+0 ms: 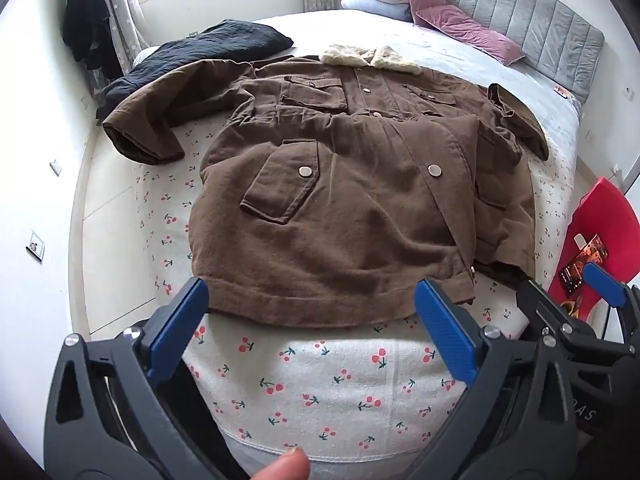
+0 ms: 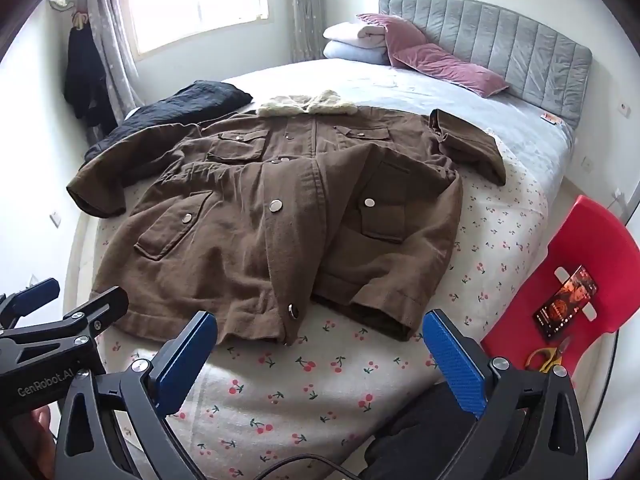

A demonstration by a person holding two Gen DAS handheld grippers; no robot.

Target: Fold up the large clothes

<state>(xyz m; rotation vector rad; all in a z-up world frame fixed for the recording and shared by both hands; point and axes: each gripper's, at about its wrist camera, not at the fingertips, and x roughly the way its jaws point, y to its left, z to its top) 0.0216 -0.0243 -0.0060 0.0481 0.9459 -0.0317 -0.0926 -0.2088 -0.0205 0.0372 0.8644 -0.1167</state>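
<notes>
Bed (image 1: 460, 60) with padded, vertically channelled grey headboard (image 2: 500, 36); its near half is covered by a soft white sheet printed with red cherries (image 2: 280, 380). Brown jacket (image 1: 360, 208), heavy matte woven cloth with a cream fleece collar (image 1: 360, 58), lies flat, front up, across the middle of the bed. Its long axis runs from the hem at the near edge to the collar pointing toward the window; both sleeves are spread sideways. Flap pockets carry round metal snaps. A dark quilted garment (image 1: 208, 52) lies beyond the left sleeve. Two mauve velvet pillows (image 2: 440, 64) lean against the headboard.

The right wrist view shows the whole red plastic chair (image 2: 560, 280), with a phone and yellow-handled scissors on its seat; the left wrist view shows only the chair's edge.

Left gripper (image 1: 312, 312) and right gripper (image 2: 320, 344), black frames with ribbed blue pads, both stand spread wide and empty, just short of the hem.
</notes>
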